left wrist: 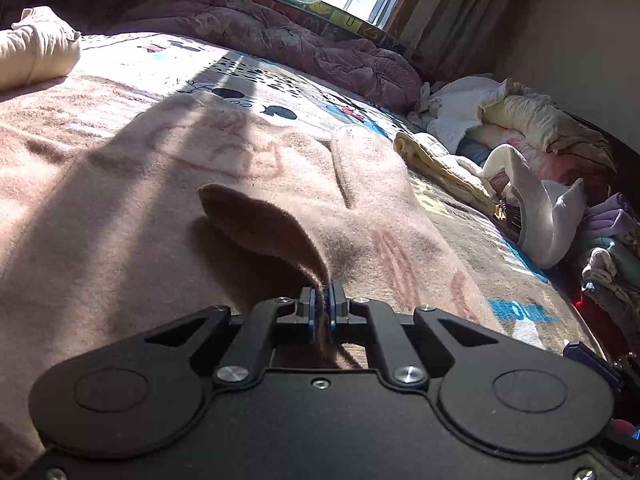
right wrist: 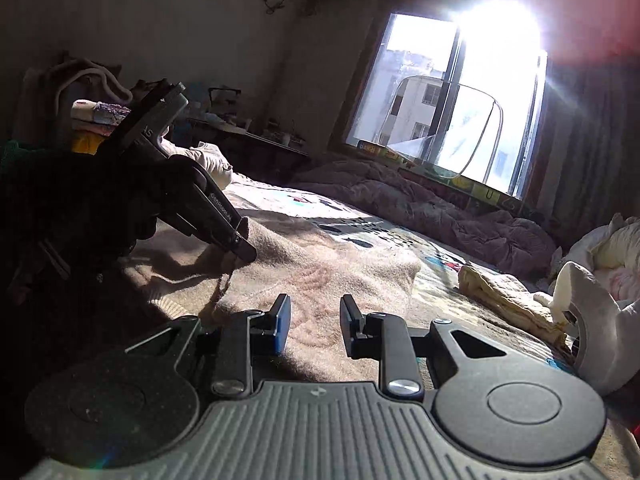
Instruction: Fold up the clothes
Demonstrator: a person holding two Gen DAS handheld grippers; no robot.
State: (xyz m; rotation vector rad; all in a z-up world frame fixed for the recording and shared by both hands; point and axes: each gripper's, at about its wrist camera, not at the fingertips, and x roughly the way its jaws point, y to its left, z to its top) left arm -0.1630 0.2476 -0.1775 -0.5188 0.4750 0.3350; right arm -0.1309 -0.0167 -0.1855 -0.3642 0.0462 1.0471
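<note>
While your left gripper (left wrist: 323,294) pinches a raised flap of the pink fleece garment (left wrist: 224,184) with its jaws nearly shut, the rest of the garment lies spread on the patterned bedcover (left wrist: 256,80), filling the centre and left of the left wrist view. Your right gripper (right wrist: 314,316) stands partly open with nothing between its jaws, just over the same cloth at lower centre. I judge the fleece is soft, light and limp, so it will sag and drag. Take it at an edge or corner, not in the middle.
</note>
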